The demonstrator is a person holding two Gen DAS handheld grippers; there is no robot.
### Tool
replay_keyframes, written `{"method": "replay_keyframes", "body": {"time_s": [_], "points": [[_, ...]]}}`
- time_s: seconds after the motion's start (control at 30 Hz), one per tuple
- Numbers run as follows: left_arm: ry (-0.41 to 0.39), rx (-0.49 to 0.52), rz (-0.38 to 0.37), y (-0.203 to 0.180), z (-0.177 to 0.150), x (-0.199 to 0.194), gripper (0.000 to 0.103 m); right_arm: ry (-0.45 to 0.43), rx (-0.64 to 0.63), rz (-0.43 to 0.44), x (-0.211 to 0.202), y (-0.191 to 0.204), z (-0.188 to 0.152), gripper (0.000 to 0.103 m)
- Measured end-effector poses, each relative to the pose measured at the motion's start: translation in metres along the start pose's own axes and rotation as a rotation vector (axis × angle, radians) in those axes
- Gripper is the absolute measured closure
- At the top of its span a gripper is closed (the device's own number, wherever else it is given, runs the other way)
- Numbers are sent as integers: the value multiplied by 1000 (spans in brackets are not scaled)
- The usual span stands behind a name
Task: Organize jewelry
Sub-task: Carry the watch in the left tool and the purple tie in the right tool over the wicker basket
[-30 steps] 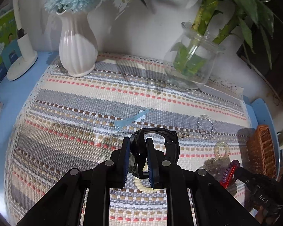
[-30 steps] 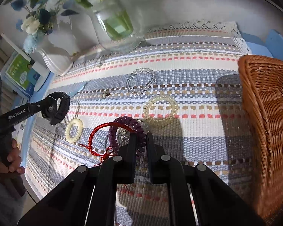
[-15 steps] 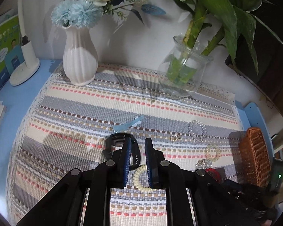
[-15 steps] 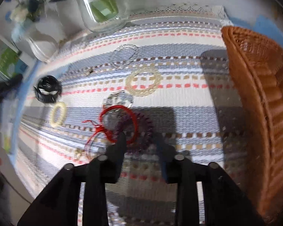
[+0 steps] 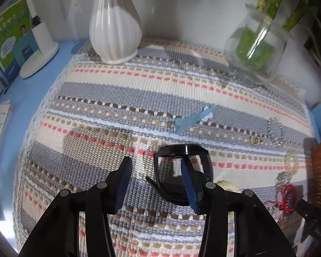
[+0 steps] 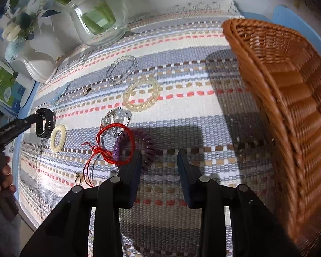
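Note:
A black watch [image 5: 183, 173] lies on the striped mat [image 5: 122, 98]. My left gripper [image 5: 158, 171] is open; its right finger reaches into the watch's loop, and the left finger stands apart. My right gripper [image 6: 159, 162] is open and empty just in front of a purple coil hair tie [image 6: 146, 147] and a red string bracelet [image 6: 115, 143]. A cream coil hair tie [image 6: 58, 137], a yellow bead bracelet [image 6: 141, 94], a clear bead bracelet [image 6: 122, 69] and a blue hair clip [image 5: 193, 117] lie on the mat. The wicker basket [image 6: 289, 98] stands at the right.
A white vase [image 5: 115, 21] and a glass vase with green stems [image 5: 256, 47] stand at the mat's back edge. A white lamp base [image 5: 39, 49] and books [image 5: 8, 40] are at the far left. A small ring [image 6: 86, 90] and a clear crystal bracelet [image 6: 116, 116] also lie on the mat.
My left gripper has opened and the black watch now rests on the mat. My right gripper has opened and stands just in front of the purple hair tie and red bracelet.

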State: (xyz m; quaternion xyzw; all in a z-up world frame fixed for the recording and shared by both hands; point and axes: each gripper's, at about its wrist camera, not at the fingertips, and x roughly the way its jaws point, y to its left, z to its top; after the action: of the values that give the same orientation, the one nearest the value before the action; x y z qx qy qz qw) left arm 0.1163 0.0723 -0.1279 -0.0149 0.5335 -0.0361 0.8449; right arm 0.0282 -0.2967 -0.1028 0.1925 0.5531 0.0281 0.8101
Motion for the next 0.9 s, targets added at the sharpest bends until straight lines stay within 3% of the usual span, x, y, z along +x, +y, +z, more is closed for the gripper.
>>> {"method": "replay_keyframes", "body": {"time_s": [0.13, 0.23, 0.4, 0.53, 0.67, 0.9], "points": [[3, 19, 7, -4, -4, 14, 58, -9, -51, -7, 6, 8, -2, 67], [-9, 19, 25, -5, -4, 13, 85, -22, -107, -46, 9, 18, 0, 67], [-14, -37, -14, 2, -3, 5, 87, -58, -215, -131, 15, 33, -2, 81], [-60, -30, -66, -5, -2, -19, 88, -126, -415, -234, 21, 57, -13, 92], [-110, 12, -102, -20, 1, -43, 87, -96, -341, -201, 13, 45, -8, 92], [-176, 67, -168, -55, 13, -77, 87, -199, -284, -209, -32, 21, 2, 92]]}}
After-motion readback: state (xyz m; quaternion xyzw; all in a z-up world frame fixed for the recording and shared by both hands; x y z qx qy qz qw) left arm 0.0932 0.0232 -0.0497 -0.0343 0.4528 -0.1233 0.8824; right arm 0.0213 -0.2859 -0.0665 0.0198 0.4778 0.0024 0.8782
